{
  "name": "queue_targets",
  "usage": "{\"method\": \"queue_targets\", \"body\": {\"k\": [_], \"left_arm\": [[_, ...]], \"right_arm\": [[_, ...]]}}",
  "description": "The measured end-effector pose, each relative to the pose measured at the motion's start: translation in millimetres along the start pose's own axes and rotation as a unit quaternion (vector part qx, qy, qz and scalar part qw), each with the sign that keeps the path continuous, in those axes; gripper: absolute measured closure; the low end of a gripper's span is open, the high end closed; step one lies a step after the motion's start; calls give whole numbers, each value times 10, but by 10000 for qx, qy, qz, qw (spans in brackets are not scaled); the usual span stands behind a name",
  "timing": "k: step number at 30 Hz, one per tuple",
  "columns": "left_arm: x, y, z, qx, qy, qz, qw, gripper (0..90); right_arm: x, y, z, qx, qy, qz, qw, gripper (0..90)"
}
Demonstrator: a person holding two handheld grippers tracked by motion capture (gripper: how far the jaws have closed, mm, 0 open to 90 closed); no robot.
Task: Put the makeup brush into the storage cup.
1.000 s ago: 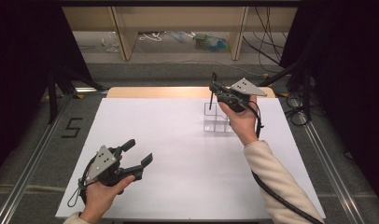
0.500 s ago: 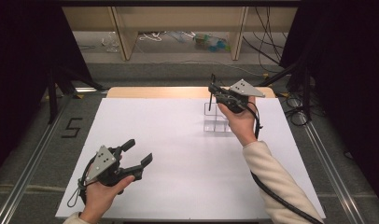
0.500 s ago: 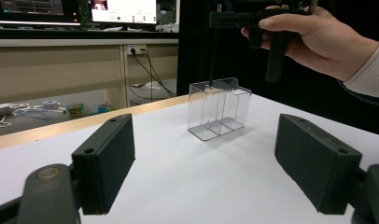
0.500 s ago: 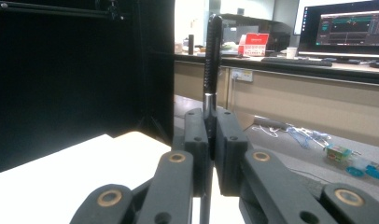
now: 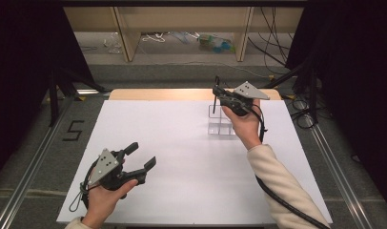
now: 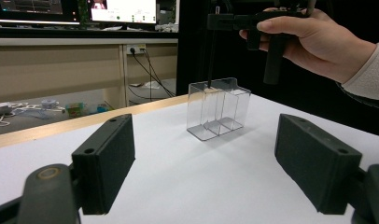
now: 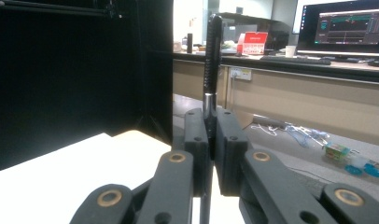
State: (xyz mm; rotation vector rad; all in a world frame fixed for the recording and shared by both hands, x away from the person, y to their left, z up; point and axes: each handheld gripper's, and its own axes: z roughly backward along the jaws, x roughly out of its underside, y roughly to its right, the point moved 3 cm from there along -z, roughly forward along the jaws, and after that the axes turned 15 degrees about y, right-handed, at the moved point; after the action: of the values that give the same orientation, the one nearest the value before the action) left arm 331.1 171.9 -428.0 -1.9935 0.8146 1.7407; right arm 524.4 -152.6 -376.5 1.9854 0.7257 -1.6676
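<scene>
Right gripper: the right gripper [image 5: 219, 95], held up in the person's right hand [image 5: 245, 125], has its jaws pressed together on a thin black pen with a ridged grip and a silver band [image 7: 212, 60].
Pen in the grip: it stands upright between the two pads [image 7: 197, 140]; its ridged upper part rises above them and its lower end hangs below them.
Pen tip: in the left gripper view the lower end of the pen [image 6: 210, 51] reaches down to the top rim of the holder, at the compartment on the left end as that view shows it; whether it touches the wall cannot be told.
Holder: a clear plastic box holder with three upright compartments [image 6: 219, 107] sits directly beneath the right gripper's jaws, on the white sheet [image 5: 182, 157] that covers the table.
Holder from above: in the high view the holder [image 5: 221, 121] lies just under and in front of the right hand, partly hidden by it.
Left gripper: the left gripper [image 5: 141, 156], held low in the person's left hand [image 5: 103, 198], has its jaws spread wide with nothing between them.
Left gripper's place: it hovers close over the white sheet, well apart from the holder, and its jaws point toward the holder and the right gripper beyond it.
Cable: a black cable [image 5: 287, 202] trails from the right gripper back along the cream sleeve [image 5: 282, 183].
</scene>
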Motion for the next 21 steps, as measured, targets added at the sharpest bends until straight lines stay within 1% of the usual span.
{"method": "queue_targets", "body": {"k": [2, 4, 9, 12, 15, 17, 18, 21], "left_arm": [[3, -3, 2, -6, -8, -3, 10000, 201], [2, -4, 2, -6, -3, -2, 10000, 201], [3, -7, 2, -3, -1, -1, 10000, 201], [3, -4, 2, -1, -8, -10, 10000, 201], [0, -4, 2, -11, 1, -5, 10000, 201], [2, -5, 2, -5, -11, -16, 10000, 201], [3, -2, 1, -3, -14, -7, 10000, 201], [-2, -4, -1, -2, 9, -5, 10000, 201]], "right_arm": [[4, -4, 1, 26, -12, -11, 10000, 854], [13, 4, -7, 42, 13, 51, 10000, 854], [45, -8, -9, 16, -53, 5, 10000, 854], [53, -2, -14, 32, -42, 53, 10000, 854], [56, -8, -16, 33, -38, 38, 10000, 854], [63, -9, -22, 55, 19, 27, 10000, 854], [66, -9, -18, 16, -34, 20, 10000, 854], [73, -2, -17, 41, -51, 11, 10000, 854]]}}
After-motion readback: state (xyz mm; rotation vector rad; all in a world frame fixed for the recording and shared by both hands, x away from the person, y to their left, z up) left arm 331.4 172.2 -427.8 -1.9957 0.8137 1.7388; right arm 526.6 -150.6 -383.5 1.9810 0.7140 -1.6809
